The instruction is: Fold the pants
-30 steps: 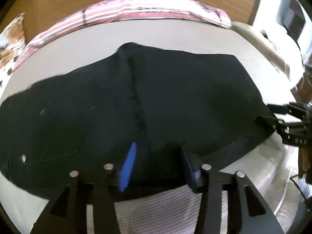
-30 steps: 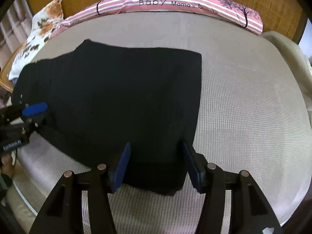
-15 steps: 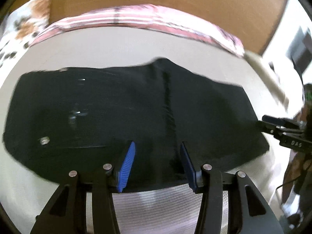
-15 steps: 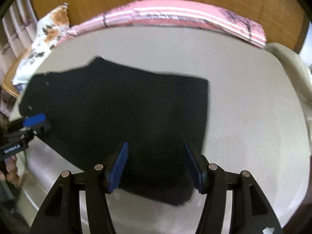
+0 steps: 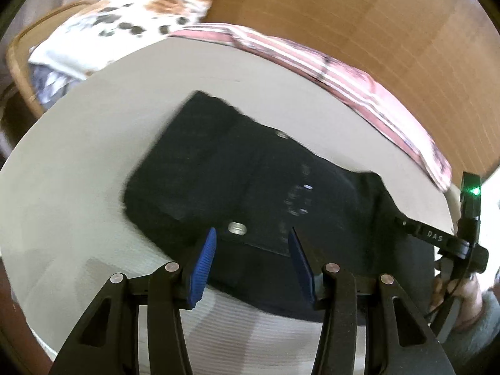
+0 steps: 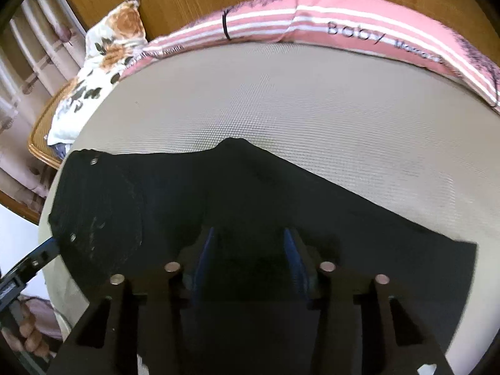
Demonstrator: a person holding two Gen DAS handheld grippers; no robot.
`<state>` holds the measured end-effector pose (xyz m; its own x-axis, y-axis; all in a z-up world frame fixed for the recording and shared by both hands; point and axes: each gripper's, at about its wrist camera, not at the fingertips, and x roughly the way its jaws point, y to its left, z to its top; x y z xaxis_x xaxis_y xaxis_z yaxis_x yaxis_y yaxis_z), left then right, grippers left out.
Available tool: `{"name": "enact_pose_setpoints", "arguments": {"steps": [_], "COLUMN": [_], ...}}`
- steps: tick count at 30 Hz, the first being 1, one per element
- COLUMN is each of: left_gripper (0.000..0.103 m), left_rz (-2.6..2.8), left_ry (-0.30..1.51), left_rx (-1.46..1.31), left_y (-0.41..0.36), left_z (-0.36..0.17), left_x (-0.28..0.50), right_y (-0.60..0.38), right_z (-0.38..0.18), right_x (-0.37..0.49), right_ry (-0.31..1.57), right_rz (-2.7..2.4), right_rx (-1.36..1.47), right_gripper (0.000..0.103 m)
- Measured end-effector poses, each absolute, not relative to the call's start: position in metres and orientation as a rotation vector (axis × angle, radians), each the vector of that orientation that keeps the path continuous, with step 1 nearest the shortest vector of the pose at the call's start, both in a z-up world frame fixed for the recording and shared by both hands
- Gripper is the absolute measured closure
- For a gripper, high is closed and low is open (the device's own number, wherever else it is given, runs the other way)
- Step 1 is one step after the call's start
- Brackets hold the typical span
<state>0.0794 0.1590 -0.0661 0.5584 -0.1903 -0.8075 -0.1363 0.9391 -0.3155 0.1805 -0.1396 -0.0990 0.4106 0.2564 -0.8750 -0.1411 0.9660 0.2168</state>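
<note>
Black pants [image 5: 250, 187] lie folded flat on a beige bed mattress [image 5: 78, 172]; metal buttons show on the waist part. My left gripper [image 5: 251, 256] is open, its blue pads over the near edge of the pants by a button, holding nothing. In the right wrist view the pants [image 6: 250, 193] stretch across the lower frame. My right gripper [image 6: 248, 259] is open, low over the middle of the cloth, and holds nothing. The right gripper also shows at the right edge of the left wrist view [image 5: 437, 237].
A pink striped pillow [image 6: 343, 28] lies along the wooden headboard [image 5: 359, 25]. A floral cushion [image 6: 103, 59] lies on a wicker chair [image 6: 40, 143] at the bed's left. The mattress edge runs close below the grippers.
Both grippers have let go of the pants and stay open. The left view has swung left toward the waist end. The right gripper has dropped lower over the middle of the cloth.
</note>
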Motion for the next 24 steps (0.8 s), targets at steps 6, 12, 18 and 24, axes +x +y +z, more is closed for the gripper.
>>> {"name": "enact_pose_setpoints", "arguments": {"steps": [6, 12, 18, 24], "left_gripper": [0.054, 0.054, 0.054, 0.054], "left_rz": [0.043, 0.02, 0.036, 0.013], "left_ry": [0.984, 0.983, 0.975, 0.98], "left_rx": [-0.44, -0.567, -0.738, -0.876], "left_y": [0.19, 0.204, 0.23, 0.241], "left_z": [-0.072, -0.074, -0.087, -0.101], "left_x": [0.078, 0.074, 0.061, 0.06], "right_y": [-0.125, -0.119, -0.112, -0.118], "right_z": [-0.105, -0.105, -0.104, -0.096], "right_x": [0.201, 0.201, 0.203, 0.2], "right_ry": [1.118, 1.118, 1.122, 1.117], "right_rz": [0.227, 0.235, 0.235, 0.241], "right_rx": [0.049, 0.024, 0.015, 0.063], "right_gripper": [0.062, 0.054, 0.044, 0.043]}}
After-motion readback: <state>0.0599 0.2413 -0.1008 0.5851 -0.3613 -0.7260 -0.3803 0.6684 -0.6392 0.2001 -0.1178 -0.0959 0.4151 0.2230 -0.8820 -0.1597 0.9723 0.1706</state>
